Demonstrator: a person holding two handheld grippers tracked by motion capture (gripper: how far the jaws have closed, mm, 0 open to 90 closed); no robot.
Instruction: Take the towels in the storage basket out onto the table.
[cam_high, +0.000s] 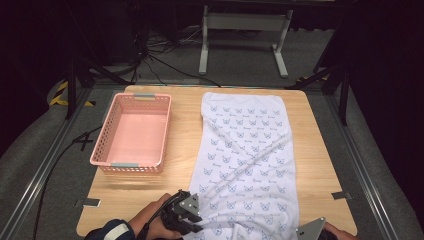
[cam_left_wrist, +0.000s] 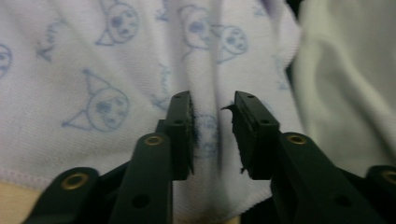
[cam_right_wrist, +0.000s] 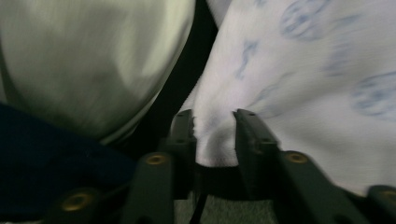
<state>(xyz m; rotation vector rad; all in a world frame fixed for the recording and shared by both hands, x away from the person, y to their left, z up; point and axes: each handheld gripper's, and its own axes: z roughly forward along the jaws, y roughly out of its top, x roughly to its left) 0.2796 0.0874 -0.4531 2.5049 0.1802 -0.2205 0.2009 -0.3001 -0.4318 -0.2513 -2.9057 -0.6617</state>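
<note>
**Currently at risk: near-edge grasp on the printed towel**

Item: white towel (cam_high: 247, 155) with a blue cat-face print, laid lengthwise on the wooden worktop (cam_high: 185, 150), its far end near the back edge, its near hem at the person's side. Diagonal creases run across the lower half.

Beside it: pink basket (cam_high: 132, 131), to the left of the towel, apart from it and nothing in it.

Left gripper (cam_high: 187, 216): at the towel's near left corner. In the left gripper view its fingers (cam_left_wrist: 180, 135) stand partly apart over a raised fold of cloth; the fabric lies between them but the pads do not appear to press on it.

Right gripper (cam_right_wrist: 212, 140): at the near right corner, grey plate visible at the bottom of the high view. Its fingers (cam_right_wrist: 250, 140) are partly apart with a narrow tuck of hem between them; whether the pads bite the cloth I cannot tell for certain, though it looks a loose hold.

Hazards, as judged:
- Uneven hold. If one side grips and the other does not, a lift would drag the towel askew and deepen the creases.
- Shallow bite. The right tuck sits close to the hem; a pull may slip it free.
- Double layer. The left fold could be pinched with cloth beneath it, bunching the corner.
- Overhang. The near hem sits at the worktop edge, so a dropped corner may slide off.
</note>
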